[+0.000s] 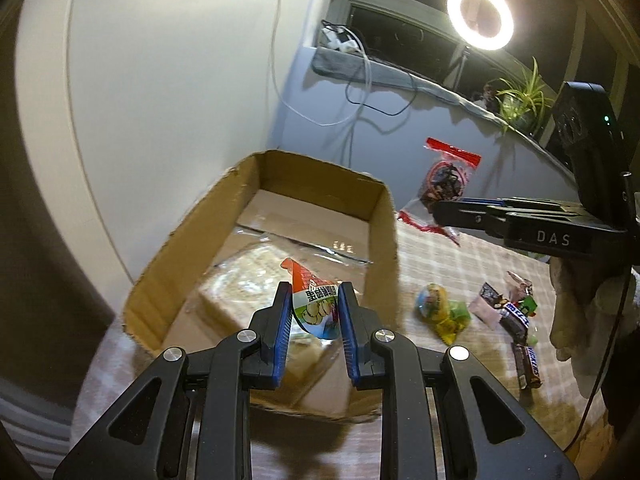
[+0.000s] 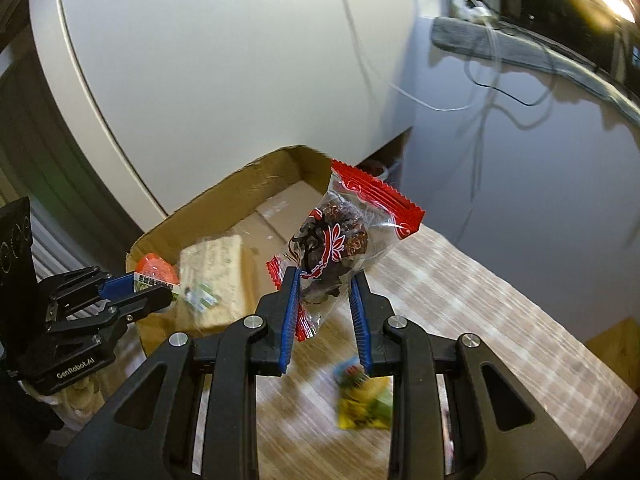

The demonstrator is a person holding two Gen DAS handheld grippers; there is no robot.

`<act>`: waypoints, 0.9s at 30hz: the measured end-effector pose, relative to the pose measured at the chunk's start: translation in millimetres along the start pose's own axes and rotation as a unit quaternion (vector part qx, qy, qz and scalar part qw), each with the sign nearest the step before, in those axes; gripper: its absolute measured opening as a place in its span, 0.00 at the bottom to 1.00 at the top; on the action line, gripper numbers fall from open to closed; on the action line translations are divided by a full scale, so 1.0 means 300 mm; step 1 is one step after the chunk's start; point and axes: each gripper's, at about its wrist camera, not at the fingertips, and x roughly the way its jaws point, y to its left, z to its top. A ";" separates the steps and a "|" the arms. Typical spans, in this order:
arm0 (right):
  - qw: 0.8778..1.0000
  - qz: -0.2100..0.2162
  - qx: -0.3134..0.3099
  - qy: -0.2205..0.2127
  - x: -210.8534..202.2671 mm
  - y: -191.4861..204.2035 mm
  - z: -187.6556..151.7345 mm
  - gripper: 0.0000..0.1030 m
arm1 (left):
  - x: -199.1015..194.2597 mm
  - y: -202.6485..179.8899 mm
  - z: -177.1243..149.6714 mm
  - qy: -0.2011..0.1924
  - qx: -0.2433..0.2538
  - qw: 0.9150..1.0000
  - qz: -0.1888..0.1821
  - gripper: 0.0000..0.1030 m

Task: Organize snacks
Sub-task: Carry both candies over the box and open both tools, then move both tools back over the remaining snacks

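Observation:
My left gripper [image 1: 314, 300] is shut on a small orange-and-white snack packet [image 1: 314, 306] and holds it above the open cardboard box [image 1: 384, 216]. A clear-wrapped block of crackers [image 1: 240, 280] lies inside the box. My right gripper [image 2: 325, 284] is shut on a clear bag with red edges [image 2: 340, 240] holding dark round sweets, raised above the table just right of the box [image 2: 224, 188]. The left gripper with its packet also shows in the right wrist view [image 2: 160, 284]. The right gripper also shows in the left wrist view [image 1: 444, 210], gripping the bag [image 1: 444, 178].
On the checked tablecloth [image 1: 440, 264] right of the box lie a yellow-green candy bag [image 1: 442, 310], chocolate bars [image 1: 526, 364] and other small wrappers [image 1: 496, 300]. A white wall panel stands behind the box. A ring light [image 1: 480, 16] and a plant [image 1: 520, 96] are at the back.

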 end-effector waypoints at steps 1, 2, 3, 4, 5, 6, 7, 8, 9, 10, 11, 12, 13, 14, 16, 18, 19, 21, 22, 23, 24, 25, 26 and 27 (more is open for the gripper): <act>1.000 0.002 -0.005 0.003 0.015 0.015 0.007 0.25 | 0.001 0.008 -0.002 0.000 -0.002 1.000 0.001 0.21; 1.000 0.003 -0.009 0.006 0.026 0.027 0.012 0.25 | 0.001 0.015 -0.002 0.000 -0.004 1.000 0.002 0.21; 1.000 0.004 -0.013 0.009 0.038 0.037 0.016 0.25 | 0.002 0.021 -0.003 0.000 -0.007 1.000 0.003 0.21; 1.000 0.006 -0.016 0.013 0.052 0.048 0.021 0.25 | 0.002 0.024 -0.002 0.000 -0.009 1.000 0.003 0.21; 1.000 0.008 -0.018 0.016 0.060 0.055 0.023 0.25 | 0.004 0.029 -0.002 0.001 -0.011 1.000 0.003 0.21; 1.000 0.010 -0.021 0.019 0.072 0.063 0.025 0.25 | 0.003 0.031 -0.003 0.001 -0.011 1.000 0.003 0.21; 1.000 0.011 -0.022 0.020 0.078 0.067 0.029 0.25 | 0.004 0.034 -0.003 0.001 -0.012 1.000 0.002 0.21; 0.999 0.012 -0.023 0.021 0.084 0.073 0.031 0.26 | 0.004 0.035 -0.002 0.002 -0.012 1.000 0.002 0.21; 0.999 0.012 -0.025 0.022 0.091 0.078 0.033 0.26 | 0.005 0.036 -0.003 0.002 -0.013 1.000 0.002 0.21; 0.999 0.011 -0.025 0.023 0.095 0.081 0.034 0.26 | 0.006 0.039 -0.003 0.002 -0.014 1.000 0.002 0.21; 0.999 0.010 -0.026 0.022 0.095 0.081 0.035 0.27 | 0.007 0.040 -0.002 0.003 -0.016 1.000 0.003 0.22; 0.999 0.008 -0.027 0.022 0.097 0.084 0.037 0.34 | 0.008 0.042 -0.001 0.004 -0.019 1.000 0.003 0.23; 0.999 0.006 -0.027 0.022 0.095 0.084 0.039 0.39 | 0.005 0.046 0.000 0.002 -0.021 1.000 0.002 0.29; 0.999 0.005 -0.028 0.020 0.094 0.086 0.041 0.52 | 0.002 0.048 0.000 0.002 -0.023 1.000 0.003 0.34; 1.000 0.000 -0.027 0.013 0.084 0.083 0.042 0.61 | 0.001 0.057 0.002 0.000 -0.030 1.000 0.006 0.58; 1.000 -0.001 -0.027 0.012 0.078 0.080 0.041 0.62 | -0.001 0.061 0.003 -0.001 -0.032 0.999 0.006 0.58; 1.000 -0.002 -0.026 0.013 0.077 0.077 0.040 0.63 | -0.001 0.061 0.003 -0.002 -0.032 0.999 0.007 0.58; 1.000 -0.005 -0.025 0.012 0.071 0.070 0.036 0.68 | -0.002 0.060 0.002 -0.002 -0.031 0.999 0.008 0.58; 1.000 -0.007 -0.024 0.011 0.066 0.067 0.035 0.69 | -0.002 0.059 0.002 -0.002 -0.031 0.999 0.008 0.58; 1.000 -0.008 -0.024 0.010 0.061 0.063 0.034 0.69 | -0.003 0.056 0.002 -0.002 -0.030 1.000 0.008 0.58; 1.000 -0.009 -0.022 0.010 0.056 0.059 0.033 0.69 | -0.005 0.054 0.002 -0.002 -0.029 1.000 0.008 0.58; 1.000 -0.009 -0.021 0.010 0.050 0.055 0.032 0.69 | -0.008 0.052 0.002 -0.003 -0.029 1.000 0.007 0.58; 1.000 -0.010 -0.020 0.009 0.043 0.051 0.032 0.70 | -0.010 0.049 0.002 -0.004 -0.028 1.000 0.006 0.58; 1.000 -0.010 -0.019 0.008 0.036 0.048 0.030 0.70 | -0.014 0.043 0.002 -0.005 -0.026 1.000 0.005 0.58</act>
